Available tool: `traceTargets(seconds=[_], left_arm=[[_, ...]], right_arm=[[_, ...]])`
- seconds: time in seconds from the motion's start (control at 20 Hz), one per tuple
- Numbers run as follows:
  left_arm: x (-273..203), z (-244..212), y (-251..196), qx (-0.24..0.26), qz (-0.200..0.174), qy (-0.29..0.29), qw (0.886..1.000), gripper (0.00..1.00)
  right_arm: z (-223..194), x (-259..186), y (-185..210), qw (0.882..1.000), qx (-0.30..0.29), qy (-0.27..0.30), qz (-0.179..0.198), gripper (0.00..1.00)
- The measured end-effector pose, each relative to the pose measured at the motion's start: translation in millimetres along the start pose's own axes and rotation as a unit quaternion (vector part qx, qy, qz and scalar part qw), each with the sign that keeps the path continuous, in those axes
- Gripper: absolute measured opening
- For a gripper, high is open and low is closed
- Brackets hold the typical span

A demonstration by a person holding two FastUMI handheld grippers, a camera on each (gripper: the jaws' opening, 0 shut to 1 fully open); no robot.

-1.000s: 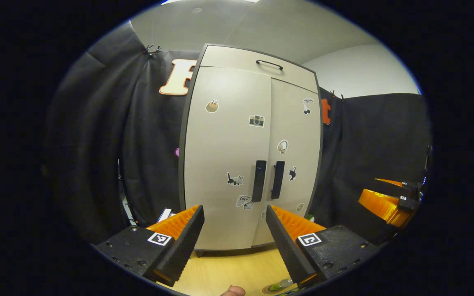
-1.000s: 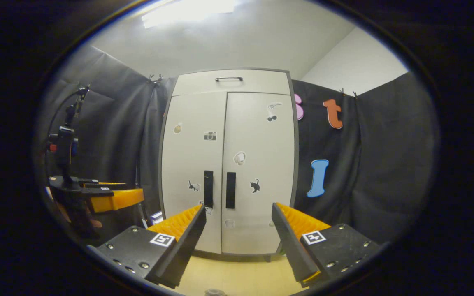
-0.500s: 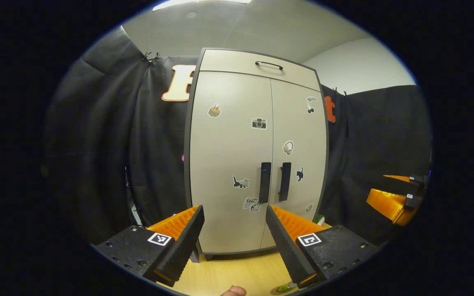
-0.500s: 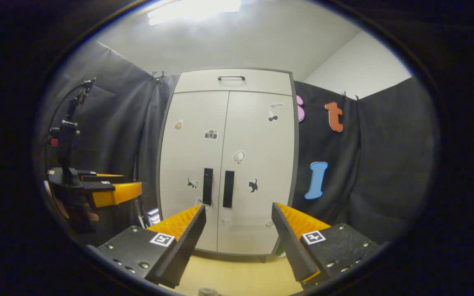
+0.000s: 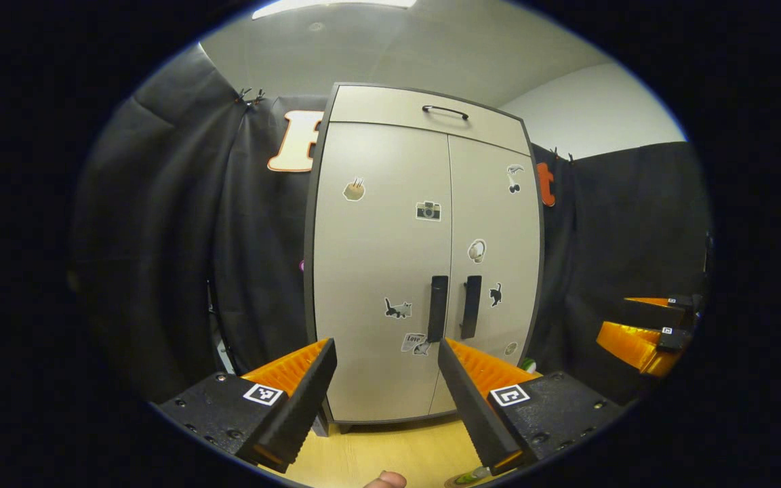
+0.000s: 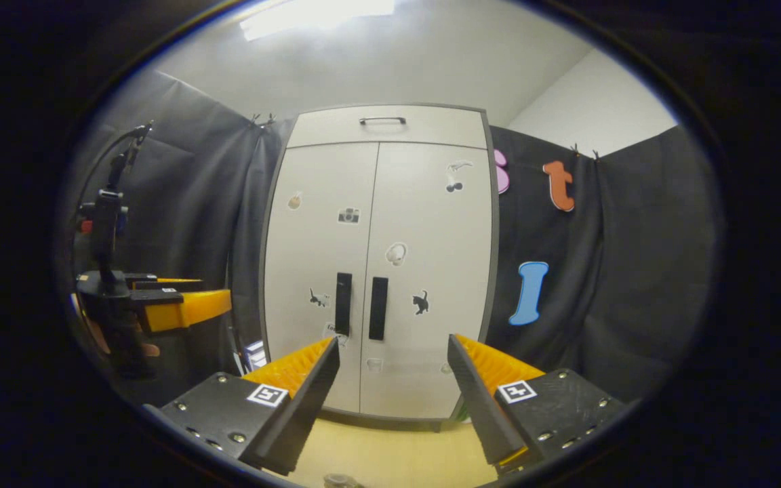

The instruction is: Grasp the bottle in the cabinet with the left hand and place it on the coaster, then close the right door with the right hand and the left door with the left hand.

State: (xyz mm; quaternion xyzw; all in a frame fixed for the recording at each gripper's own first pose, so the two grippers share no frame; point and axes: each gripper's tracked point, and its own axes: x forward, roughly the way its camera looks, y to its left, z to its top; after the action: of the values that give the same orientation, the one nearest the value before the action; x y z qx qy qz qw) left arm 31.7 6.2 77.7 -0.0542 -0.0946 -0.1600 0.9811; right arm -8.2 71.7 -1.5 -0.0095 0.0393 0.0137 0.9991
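Both doors of the cabinet (image 5: 424, 257) are seen shut, the left door (image 5: 380, 271) and right door (image 5: 495, 251) meeting flush at two dark handles (image 5: 453, 316). The left tool (image 5: 384, 400) is held open and empty in front of the doors; the right tool (image 6: 394, 400) is likewise open and empty, well apart from the cabinet.

The bottle (image 5: 473, 473) is glimpsed at the very bottom edge of the left gripper view, lying or standing over a round coaster (image 5: 457, 481) on the table (image 5: 390, 454); too little is shown for its pose to be told. A fingertip (image 5: 385, 480) is seen at the same edge.

The task is judged to be all but finished. What could still go wrong is slight: the bottle sits close under the left tool, so a careless lowering or withdrawal could knock it off the coaster. A door could also spring back if its latch was not fully caught, though no gap is visible.

The table is of pale wood, smooth and bare before the cabinet. The booth is hung with black cloth under a white ceiling with a bright lamp (image 6: 316, 10). A stand with a device (image 6: 107, 224) is seen at the left of the right gripper view.
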Motion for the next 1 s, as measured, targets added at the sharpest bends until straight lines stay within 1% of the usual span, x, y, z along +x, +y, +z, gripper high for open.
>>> traceTargets(seconds=[0.1,0.2,0.25,0.4,0.7,0.85,1.0], left_arm=[[-2.6,-1.9,3.8,0.001,-0.001,-0.002,1.0,0.95],[-4.1,-5.5,8.0,-0.002,0.001,0.001,1.0,0.95],[-4.3,-6.0,8.7,-0.006,0.002,0.002,1.0,0.95],[-2.5,-7.4,9.2,-0.013,0.003,0.005,1.0,0.95],[5.2,-9.1,-1.8,0.004,0.012,0.01,1.0,0.95],[11.0,-1.7,-8.3,-0.006,0.028,0.001,1.0,0.95],[15.6,9.0,-20.2,-0.026,0.038,-0.018,0.999,0.95]], right_arm=[[-1.8,-2.6,-2.2,1.0,-0.009,0.001,-0.015,0.97],[-6.2,-2.0,6.6,1.0,-0.01,0.009,-0.008,0.95],[-7.9,-1.3,8.2,1.0,-0.01,0.014,-0.004,0.97],[-7.4,-2.1,6.4,1.0,-0.015,0.013,-0.006,0.97],[-3.5,2.9,-0.7,1.0,-0.014,0.002,0.007,0.97],[1.3,6.2,-6.7,1.0,-0.009,-0.005,0.022,0.97],[6.1,8.8,-17.8,1.0,-0.004,-0.015,0.026,0.97]])
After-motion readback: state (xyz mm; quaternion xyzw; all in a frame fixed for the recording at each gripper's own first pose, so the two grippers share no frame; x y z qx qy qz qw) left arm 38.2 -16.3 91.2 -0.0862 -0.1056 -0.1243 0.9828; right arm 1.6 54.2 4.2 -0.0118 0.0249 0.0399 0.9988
